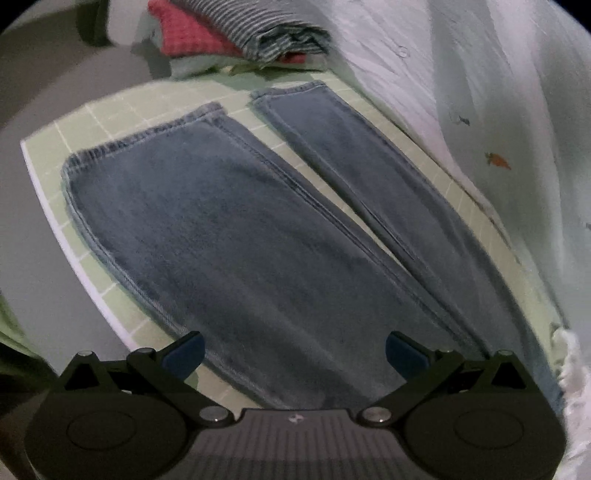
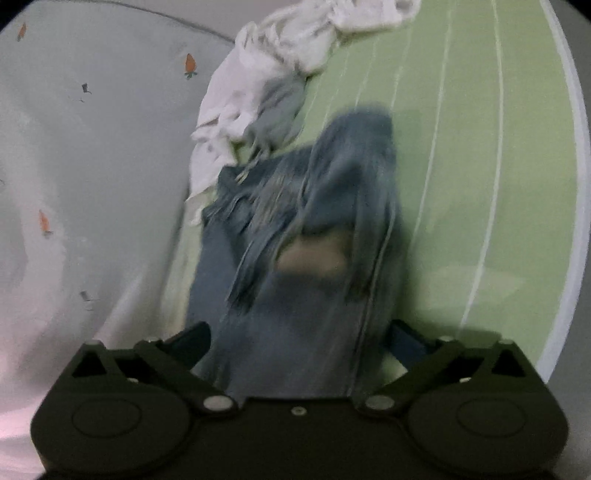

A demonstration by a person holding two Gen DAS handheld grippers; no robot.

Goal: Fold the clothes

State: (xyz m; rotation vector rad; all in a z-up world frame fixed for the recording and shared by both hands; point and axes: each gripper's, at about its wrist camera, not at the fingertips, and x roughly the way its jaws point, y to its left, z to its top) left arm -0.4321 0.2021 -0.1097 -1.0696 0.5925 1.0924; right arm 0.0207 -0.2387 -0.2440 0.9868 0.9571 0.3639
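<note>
Both grippers hang spread wide, gripping nothing: left gripper [image 1: 294,352] over the jeans [image 1: 236,236] lying flat, legs apart, on the green mat [image 1: 122,110]; right gripper [image 2: 301,345] over the bunched waist. A one-layer pinch could skew the fold. White laundry [image 2: 266,74] crowds the waist's far left.

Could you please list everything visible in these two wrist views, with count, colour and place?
jeans: one pair, blue denim, legs flat and spread on the mat; waist end bunched in the right view.
mat: one, light green with white grid lines, under the jeans.
folded clothes: one pile, red checked and grey striped, beyond the leg hems.
white garment: one, crumpled, beyond the waist.
sheet: one, pale with small carrot prints, beside the mat.
left gripper: black, blue pads, open over one leg.
right gripper: black, open, astride the denim.
</note>
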